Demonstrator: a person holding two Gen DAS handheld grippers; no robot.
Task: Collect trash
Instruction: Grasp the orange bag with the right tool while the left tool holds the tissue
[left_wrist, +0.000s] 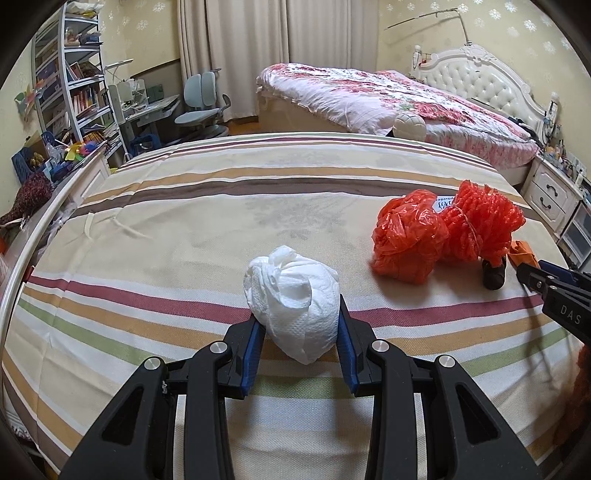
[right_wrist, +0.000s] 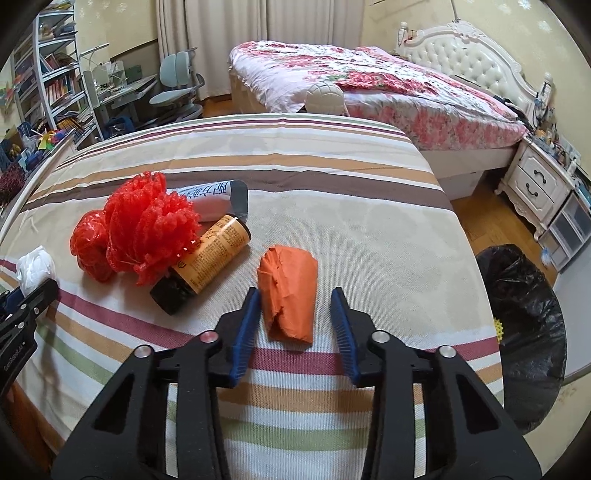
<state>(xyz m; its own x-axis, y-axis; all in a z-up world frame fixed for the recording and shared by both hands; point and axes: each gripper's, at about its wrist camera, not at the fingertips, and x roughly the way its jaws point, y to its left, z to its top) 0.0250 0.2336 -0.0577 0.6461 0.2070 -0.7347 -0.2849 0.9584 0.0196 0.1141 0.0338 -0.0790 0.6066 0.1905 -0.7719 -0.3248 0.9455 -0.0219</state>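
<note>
My left gripper (left_wrist: 301, 314) is shut on a crumpled white tissue wad (left_wrist: 291, 295) just above the striped bedspread (left_wrist: 184, 221). In the right wrist view my right gripper (right_wrist: 297, 299) straddles a crumpled orange paper wad (right_wrist: 290, 291) that lies on the bedspread. Its left pad touches the wad; a gap shows at the right pad. Farther left lie a red plastic bag (right_wrist: 90, 247), a red mesh net (right_wrist: 147, 225), a yellow-labelled bottle (right_wrist: 210, 254) with a dark cap and a white printed tube (right_wrist: 214, 201).
A bin lined with a black bag (right_wrist: 524, 332) stands on the wooden floor right of the bed. Beyond are a floral-covered bed (right_wrist: 369, 85), a white nightstand (right_wrist: 535, 184), a desk chair (right_wrist: 173, 88) and bookshelves (right_wrist: 48, 81) at the left.
</note>
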